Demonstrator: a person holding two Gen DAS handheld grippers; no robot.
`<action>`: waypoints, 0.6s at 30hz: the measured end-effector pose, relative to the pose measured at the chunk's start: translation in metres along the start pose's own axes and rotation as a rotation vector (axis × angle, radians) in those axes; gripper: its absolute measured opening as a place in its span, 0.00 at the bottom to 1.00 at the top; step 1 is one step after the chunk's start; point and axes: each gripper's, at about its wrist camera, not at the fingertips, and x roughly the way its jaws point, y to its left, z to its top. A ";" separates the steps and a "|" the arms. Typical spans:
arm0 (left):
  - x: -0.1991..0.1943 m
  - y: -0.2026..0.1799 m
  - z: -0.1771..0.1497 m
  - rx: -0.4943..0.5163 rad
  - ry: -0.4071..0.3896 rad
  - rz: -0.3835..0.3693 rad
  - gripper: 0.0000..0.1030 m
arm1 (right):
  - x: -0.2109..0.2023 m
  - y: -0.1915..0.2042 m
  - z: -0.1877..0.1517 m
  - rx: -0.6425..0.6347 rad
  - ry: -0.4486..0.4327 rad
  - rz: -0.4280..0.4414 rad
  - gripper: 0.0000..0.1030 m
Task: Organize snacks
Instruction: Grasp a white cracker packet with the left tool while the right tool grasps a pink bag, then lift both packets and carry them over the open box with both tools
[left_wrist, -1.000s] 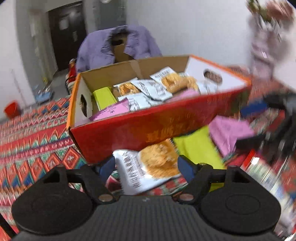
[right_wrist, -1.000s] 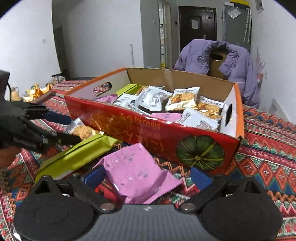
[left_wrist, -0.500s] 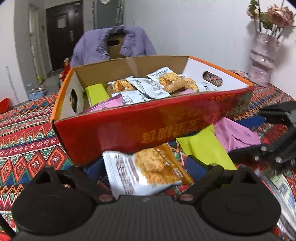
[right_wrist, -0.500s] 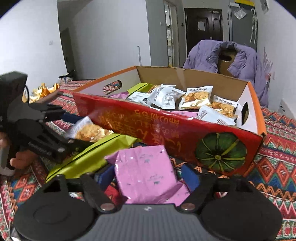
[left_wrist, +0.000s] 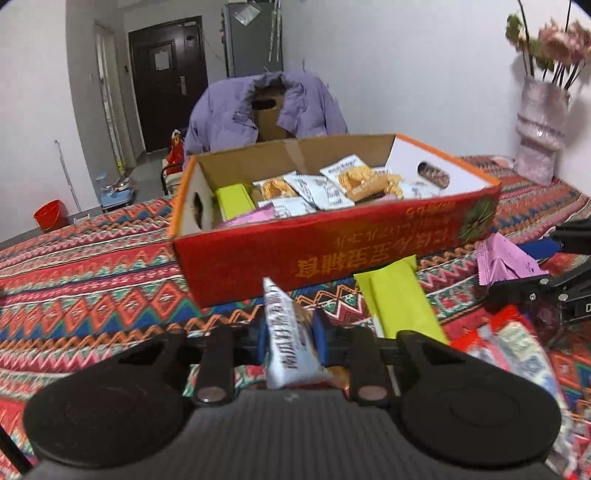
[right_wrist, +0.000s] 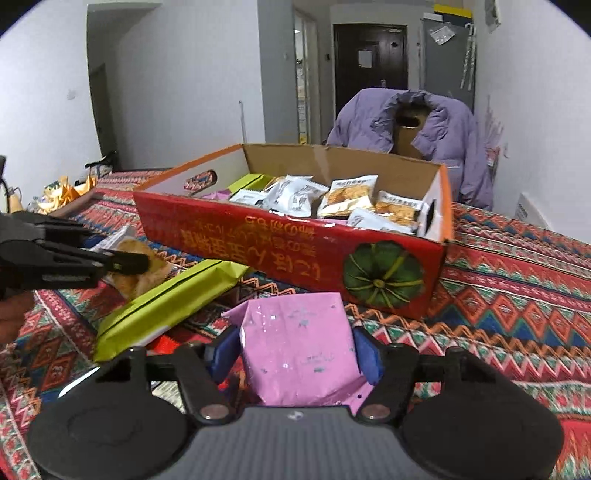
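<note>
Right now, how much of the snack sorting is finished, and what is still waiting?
Done: many packets already lie in the red box. In hand: the left gripper is closing on a white snack packet; the right gripper is closing on a pink packet. Left: the green packet and some red wrappers on the tablecloth.

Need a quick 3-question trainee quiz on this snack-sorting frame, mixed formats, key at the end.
1. True or false: the left gripper pinches a white snack packet.
2. The right gripper has between its fingers: A) a green packet B) a pink packet C) nothing.
3. Fill in: the green packet lies on the patterned cloth, in front of the red ___.

Key: 1 true; 2 B; 3 box.
</note>
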 end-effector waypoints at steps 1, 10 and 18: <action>-0.009 0.001 -0.001 -0.007 -0.009 0.007 0.17 | -0.008 0.002 -0.002 -0.004 -0.009 -0.007 0.63; -0.107 -0.003 -0.020 -0.105 -0.068 0.060 0.15 | -0.083 0.030 -0.015 -0.016 -0.077 -0.047 0.63; -0.196 -0.035 -0.058 -0.150 -0.111 0.062 0.15 | -0.151 0.085 -0.044 -0.024 -0.095 -0.021 0.63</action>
